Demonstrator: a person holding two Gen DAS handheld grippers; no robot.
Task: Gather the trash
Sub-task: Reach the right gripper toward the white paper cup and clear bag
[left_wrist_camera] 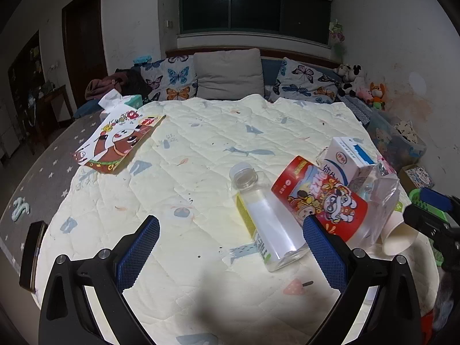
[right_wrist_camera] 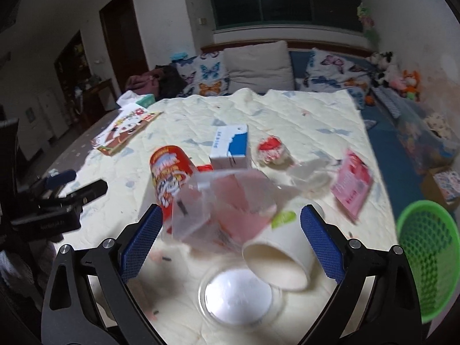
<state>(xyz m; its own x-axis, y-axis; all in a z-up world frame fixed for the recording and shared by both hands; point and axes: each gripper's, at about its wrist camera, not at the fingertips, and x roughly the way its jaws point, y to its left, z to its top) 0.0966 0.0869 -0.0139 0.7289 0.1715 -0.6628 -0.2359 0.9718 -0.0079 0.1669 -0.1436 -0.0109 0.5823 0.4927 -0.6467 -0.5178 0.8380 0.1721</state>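
Note:
Trash lies scattered on a cream quilt [left_wrist_camera: 201,132]. My left gripper [left_wrist_camera: 230,247] is open just above the quilt; a clear plastic bottle [left_wrist_camera: 264,218] lies on its side between the fingers, closer to the right one. Beside it are a red cartoon cup [left_wrist_camera: 322,198] and a white-blue milk carton [left_wrist_camera: 348,161]. My right gripper [right_wrist_camera: 233,241] is open around a tipped white paper cup [right_wrist_camera: 279,253] and a crumpled clear plastic bag [right_wrist_camera: 218,204]. A round clear lid [right_wrist_camera: 238,296] lies below them. A pink packet [right_wrist_camera: 352,184] and a red-white wrapper [right_wrist_camera: 271,149] lie further back.
A green mesh basket [right_wrist_camera: 428,258] stands at the bed's right edge. A cartoon paper bag [left_wrist_camera: 118,141] and a tissue box [left_wrist_camera: 132,100] lie at the far left. A dark phone [left_wrist_camera: 33,253] rests at the left edge. Pillows [left_wrist_camera: 230,74] line the headboard.

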